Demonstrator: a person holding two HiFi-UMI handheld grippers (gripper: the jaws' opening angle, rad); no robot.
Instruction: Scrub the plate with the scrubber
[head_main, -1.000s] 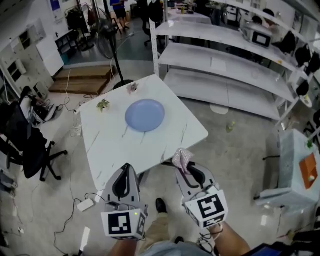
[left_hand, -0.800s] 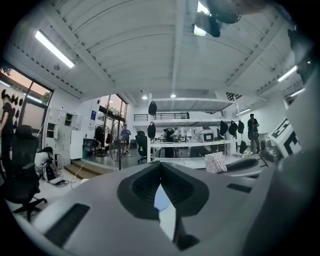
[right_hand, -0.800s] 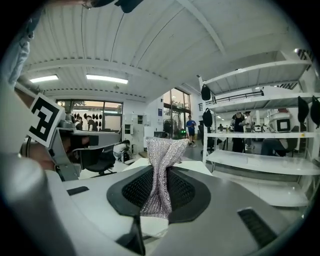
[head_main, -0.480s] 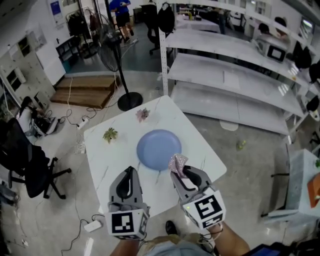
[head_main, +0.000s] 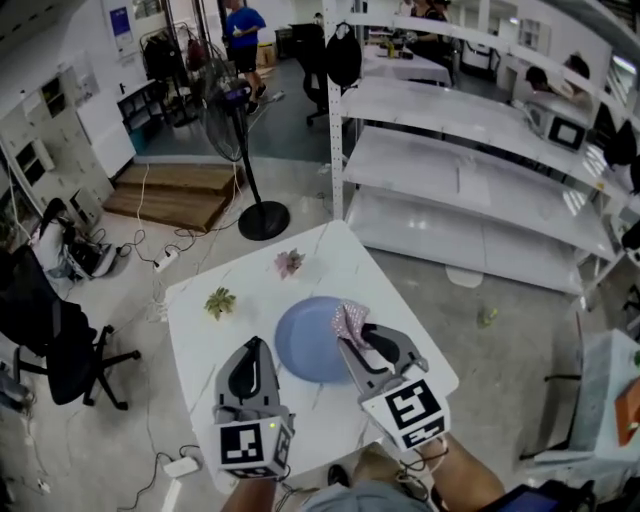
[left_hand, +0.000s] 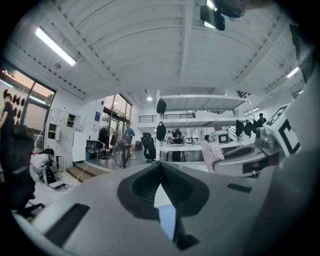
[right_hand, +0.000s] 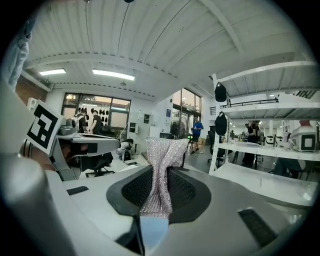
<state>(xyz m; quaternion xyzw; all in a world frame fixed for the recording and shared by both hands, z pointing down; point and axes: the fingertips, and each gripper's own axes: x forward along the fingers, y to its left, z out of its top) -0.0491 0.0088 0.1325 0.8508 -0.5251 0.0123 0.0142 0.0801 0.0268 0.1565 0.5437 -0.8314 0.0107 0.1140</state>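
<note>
The plate (head_main: 300, 345), blue and round, lies flat near the middle of the white marble-look table (head_main: 205, 350), in the lower centre of my head view. My right gripper (head_main: 349, 338) reaches over the plate's right edge from the lower right. Its jaws are clamped on the scrubber (head_main: 350, 319), a silvery-pink mesh pad that stands up out of the tips and sits over the plate's upper right rim. I cannot tell from above whether the pad touches the plate. In the right gripper view the mesh is pinched upright between the two dark ribbed pads, its top flaring above them, and a patch of blue plate shows low in the gap beneath it.

My left gripper (head_main: 255, 346) lies to the lower left of the plate, its tips just beside the plate's left rim. In the left gripper view its jaws meet at the tips with nothing between them; through the narrow opening below I see a sliver of white table and blue plate.

A small green sprig (head_main: 219, 300) sits on the table to the upper left of the plate, and a pinkish one (head_main: 289, 262) near the table's far corner. Beyond the table stand a pedestal fan (head_main: 228, 95) and white shelving (head_main: 470, 170).
</note>
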